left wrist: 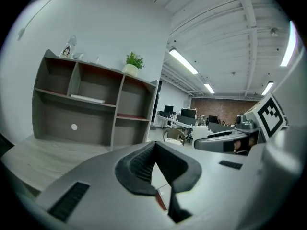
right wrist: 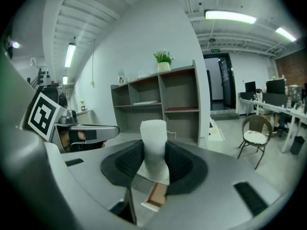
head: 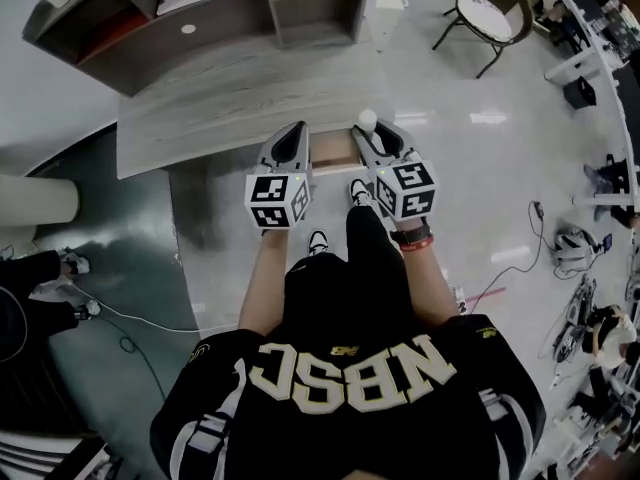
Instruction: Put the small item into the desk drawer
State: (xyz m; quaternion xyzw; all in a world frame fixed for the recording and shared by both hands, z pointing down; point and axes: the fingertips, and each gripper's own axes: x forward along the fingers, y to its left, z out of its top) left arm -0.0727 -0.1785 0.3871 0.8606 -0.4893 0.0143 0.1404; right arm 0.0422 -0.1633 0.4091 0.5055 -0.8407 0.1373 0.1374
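A small white cylindrical item (head: pixel 367 119) sticks up between the pads of my right gripper (head: pixel 369 131), which is shut on it. In the right gripper view the item (right wrist: pixel 154 137) stands upright in the jaws of that gripper (right wrist: pixel 154 153). Below and between both grippers, the desk drawer (head: pixel 334 154) is pulled open and shows its wooden inside; part of the drawer (right wrist: pixel 156 195) shows under the item. My left gripper (head: pixel 291 140) hovers just left of the drawer, shut and empty, with its fingertips meeting in the left gripper view, where that gripper (left wrist: pixel 154 146) fills the lower frame.
The pale wood-grain desk (head: pixel 215 103) carries a grey shelf unit (head: pixel 200 8) with red-lined compartments at its back. A chair (head: pixel 492 10) stands on the glossy floor to the right. Cables and equipment lie along the right edge. A person's legs are at the far left.
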